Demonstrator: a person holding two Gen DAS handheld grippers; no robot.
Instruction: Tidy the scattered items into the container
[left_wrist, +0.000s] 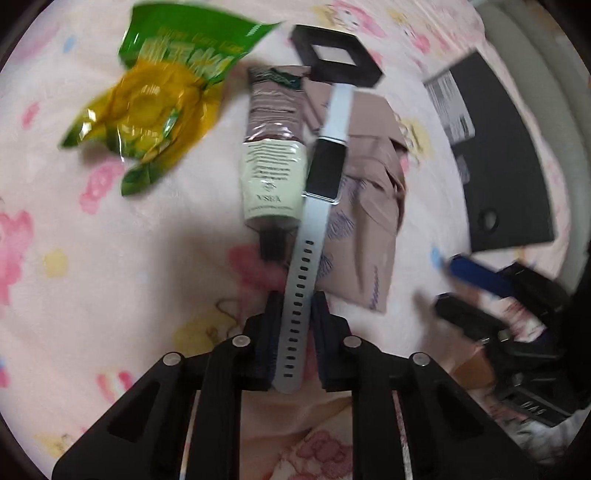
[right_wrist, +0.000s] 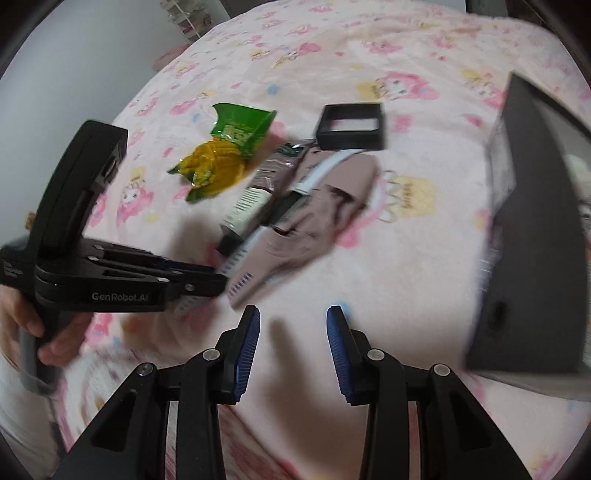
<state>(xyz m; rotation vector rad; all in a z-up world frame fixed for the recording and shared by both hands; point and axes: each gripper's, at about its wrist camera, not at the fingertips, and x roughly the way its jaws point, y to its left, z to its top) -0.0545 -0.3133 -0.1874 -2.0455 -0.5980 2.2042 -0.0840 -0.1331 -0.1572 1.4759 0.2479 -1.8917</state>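
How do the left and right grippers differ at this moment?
The left gripper has its fingers drawn in around the grey watch strap; the right gripper stands open on nothing. The left reaches among the scattered items; the right hangs over bare pink bedding. Both point steeply downward.

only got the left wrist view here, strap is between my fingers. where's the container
Observer: The dark container stands open on the bed, right of the pile.
Operator: what's the right gripper doing
Observer: The right gripper is open with nothing between its fingers, pointing at bare blanket.
Operator: can you see my left gripper from there
Observer: Yes. The left gripper is seen side-on at the watch's strap end, with a hand on its handle.
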